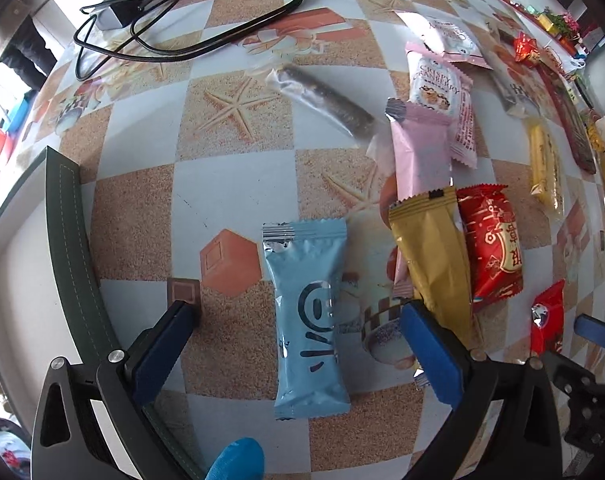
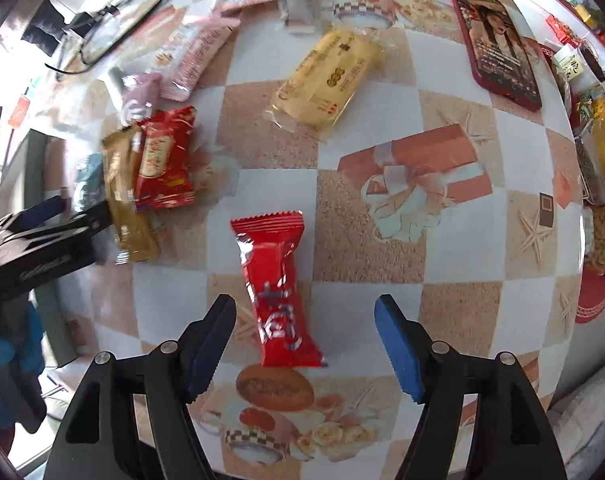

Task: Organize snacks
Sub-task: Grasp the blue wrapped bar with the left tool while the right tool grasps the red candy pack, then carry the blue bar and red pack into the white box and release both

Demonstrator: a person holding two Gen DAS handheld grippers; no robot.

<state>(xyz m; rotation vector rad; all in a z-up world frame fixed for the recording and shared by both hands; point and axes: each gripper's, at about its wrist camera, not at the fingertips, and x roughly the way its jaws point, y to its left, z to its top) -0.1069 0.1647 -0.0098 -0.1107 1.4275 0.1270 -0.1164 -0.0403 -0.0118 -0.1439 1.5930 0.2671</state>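
Left wrist view, reading from left to right: a dark green stitched strap (image 1: 76,256) curves along the table edge, and a black cable (image 1: 174,12) with its adapter lies far up the checked tablecloth (image 1: 230,184). The left gripper (image 1: 302,332) hangs over the cloth with its jaws spread wide, and a light blue snack packet (image 1: 308,316) lies flat between the blue pads, touching neither. Above it rests a clear wrapper with a dark stick (image 1: 326,102) inside. Further right sits a pile: a pink packet (image 1: 420,152), a gold packet (image 1: 436,256) partly over it, and a red packet with a round label (image 1: 490,248) just beside the gold one. A yellow bar (image 1: 544,168) lies apart near the right edge.

Right wrist view, the same gold and red packets show at the left, blurred. The right gripper (image 2: 304,344) stands partly open, and a red snack packet (image 2: 276,292) lies between its fingers, seemingly free of both pads. A yellow wafer pack (image 2: 326,80) lies beyond, and a phone in a red case (image 2: 496,44) rests at the upper right.
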